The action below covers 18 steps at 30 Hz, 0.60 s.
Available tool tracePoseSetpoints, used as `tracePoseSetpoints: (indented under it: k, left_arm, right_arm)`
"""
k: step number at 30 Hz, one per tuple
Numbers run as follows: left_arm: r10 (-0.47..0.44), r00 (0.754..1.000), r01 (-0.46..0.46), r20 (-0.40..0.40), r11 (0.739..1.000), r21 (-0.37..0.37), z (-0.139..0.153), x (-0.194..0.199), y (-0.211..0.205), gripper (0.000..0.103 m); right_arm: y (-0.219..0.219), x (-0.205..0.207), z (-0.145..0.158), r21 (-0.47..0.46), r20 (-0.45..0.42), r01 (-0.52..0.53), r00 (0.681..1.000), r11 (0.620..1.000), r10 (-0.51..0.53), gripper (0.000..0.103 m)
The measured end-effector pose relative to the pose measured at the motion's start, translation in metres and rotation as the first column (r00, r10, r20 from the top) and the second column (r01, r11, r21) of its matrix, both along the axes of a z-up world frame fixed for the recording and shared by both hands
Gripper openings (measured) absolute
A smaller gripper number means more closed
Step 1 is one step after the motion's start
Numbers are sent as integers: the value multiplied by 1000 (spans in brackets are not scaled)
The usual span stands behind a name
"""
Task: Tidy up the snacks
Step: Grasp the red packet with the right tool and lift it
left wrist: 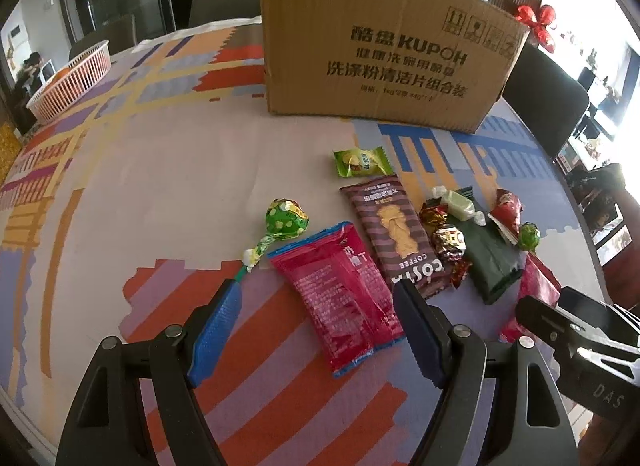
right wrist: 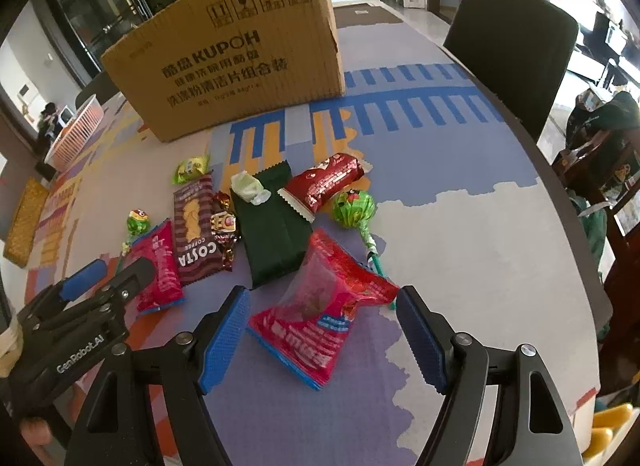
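Snacks lie scattered on a patterned tablecloth in front of a cardboard box (left wrist: 380, 45) (right wrist: 240, 65). My left gripper (left wrist: 316, 330) hangs open over a flat pink packet (left wrist: 340, 298), whose near end lies between the blue pads without contact. Beside that packet are a brown Costa biscuit pack (left wrist: 396, 234), a green lollipop (left wrist: 286, 221) and a dark green pack (left wrist: 490, 262). My right gripper (right wrist: 320, 334) is open too, straddling a crumpled pink-red packet (right wrist: 320, 314). Behind it lie a second green lollipop (right wrist: 354, 207) and a red wrapped bar (right wrist: 326, 181).
A pink slatted basket (left wrist: 72, 79) stands at the table's far left edge. A dark chair (right wrist: 516, 45) is pushed against the far right side. Small wrapped candies (left wrist: 448, 240) and a green sachet (left wrist: 360, 161) sit among the packs. The other gripper (right wrist: 76, 306) shows at the left.
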<state>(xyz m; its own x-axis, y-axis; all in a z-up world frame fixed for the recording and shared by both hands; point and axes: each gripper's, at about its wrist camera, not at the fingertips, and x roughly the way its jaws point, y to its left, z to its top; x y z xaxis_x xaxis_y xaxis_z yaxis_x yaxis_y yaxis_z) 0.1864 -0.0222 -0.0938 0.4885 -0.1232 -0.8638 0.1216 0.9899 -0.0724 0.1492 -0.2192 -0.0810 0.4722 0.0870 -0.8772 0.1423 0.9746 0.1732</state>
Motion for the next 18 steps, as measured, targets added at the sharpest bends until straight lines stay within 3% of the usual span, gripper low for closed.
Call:
tracePoseSetpoints:
  k: [5,18]
  left_arm:
    - [7,1000,-7,-16,1000,-5,-6,6,0,78]
    - [13,999,-13,-36,1000,0,-18,13,-3,77]
  right_arm:
    - [4,4,-4,-7,-5,-14,1000,1000,14,75]
    - [15,9,-10,-35,-12,-68,998,997,68,51]
